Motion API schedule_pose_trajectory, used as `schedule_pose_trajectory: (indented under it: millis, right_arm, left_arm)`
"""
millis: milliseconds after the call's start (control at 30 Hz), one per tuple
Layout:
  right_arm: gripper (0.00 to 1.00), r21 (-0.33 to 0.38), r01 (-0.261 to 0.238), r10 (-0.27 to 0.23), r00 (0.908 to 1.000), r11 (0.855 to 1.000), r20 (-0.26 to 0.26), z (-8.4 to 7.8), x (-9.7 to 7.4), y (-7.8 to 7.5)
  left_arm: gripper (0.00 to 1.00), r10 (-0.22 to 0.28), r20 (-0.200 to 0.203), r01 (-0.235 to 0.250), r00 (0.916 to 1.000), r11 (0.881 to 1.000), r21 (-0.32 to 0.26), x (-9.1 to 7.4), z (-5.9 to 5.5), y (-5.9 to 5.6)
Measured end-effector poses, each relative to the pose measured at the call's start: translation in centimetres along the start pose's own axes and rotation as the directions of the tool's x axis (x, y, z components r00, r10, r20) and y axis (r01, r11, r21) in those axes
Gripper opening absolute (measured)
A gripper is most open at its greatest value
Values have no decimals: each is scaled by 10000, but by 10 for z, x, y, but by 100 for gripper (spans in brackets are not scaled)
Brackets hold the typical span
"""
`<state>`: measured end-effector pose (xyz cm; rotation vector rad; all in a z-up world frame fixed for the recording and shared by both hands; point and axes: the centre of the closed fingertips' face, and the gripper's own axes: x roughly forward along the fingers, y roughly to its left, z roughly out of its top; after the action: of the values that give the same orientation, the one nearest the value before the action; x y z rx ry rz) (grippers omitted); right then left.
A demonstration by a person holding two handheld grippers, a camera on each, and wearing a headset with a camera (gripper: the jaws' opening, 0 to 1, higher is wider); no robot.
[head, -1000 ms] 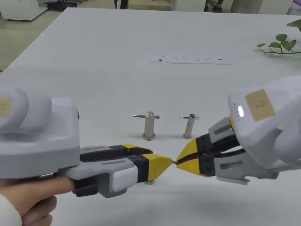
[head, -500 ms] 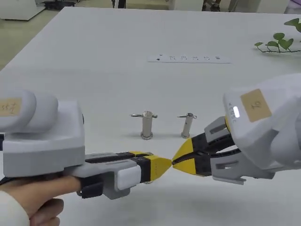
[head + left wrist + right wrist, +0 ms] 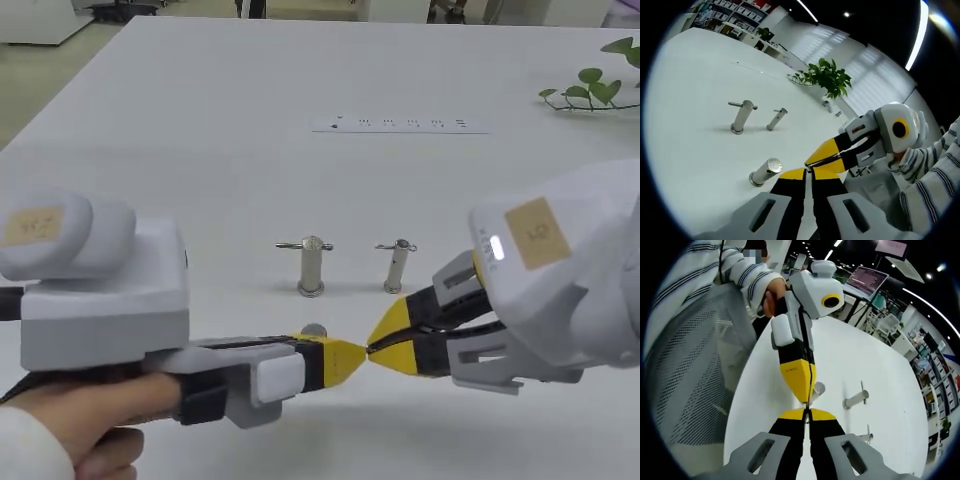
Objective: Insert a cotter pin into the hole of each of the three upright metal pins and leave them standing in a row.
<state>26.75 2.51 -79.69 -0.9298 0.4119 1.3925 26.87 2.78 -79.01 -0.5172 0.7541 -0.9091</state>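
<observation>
Left tool (image 3: 352, 356) and right tool (image 3: 380, 343) meet tip to tip, both pinched shut

Whether a cotter pin sits between the tips is too fine to see; the bare metal pin (image 3: 314, 330) stands just behind them on the surface (image 3: 200, 150), two finished pins (image 3: 311, 266) farther back; a fumbled handover could drop the cotter; a nudge could topple the bare one.

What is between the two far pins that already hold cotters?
Nothing: a bare stretch of table separates the thick pin from the thin pin, as the head view and the left gripper view show.
</observation>
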Motion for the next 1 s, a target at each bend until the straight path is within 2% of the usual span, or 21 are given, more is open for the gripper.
schedule_pose_trajectory:
  millis: [367, 633, 1000]
  right_arm:
    - [2, -157, 63, -64, 10000, 9999, -48, 0, -1, -2]
    - [2, -376, 128, -132, 9999, 9992, -99, 1, -3, -1]
    - [2, -465, 125, -133, 9998, 9988, -169, 0, -3, 1]
  left_arm:
    - [2, -25, -32, 24, 10000, 9996, -267, 0, 1, -1]
    - [3, -173, 122, 184, 9998, 9956, -918, 0, 5, -2]
    - [2, -46, -228, 31, 9997, 9979, -641, 2, -1, -2]
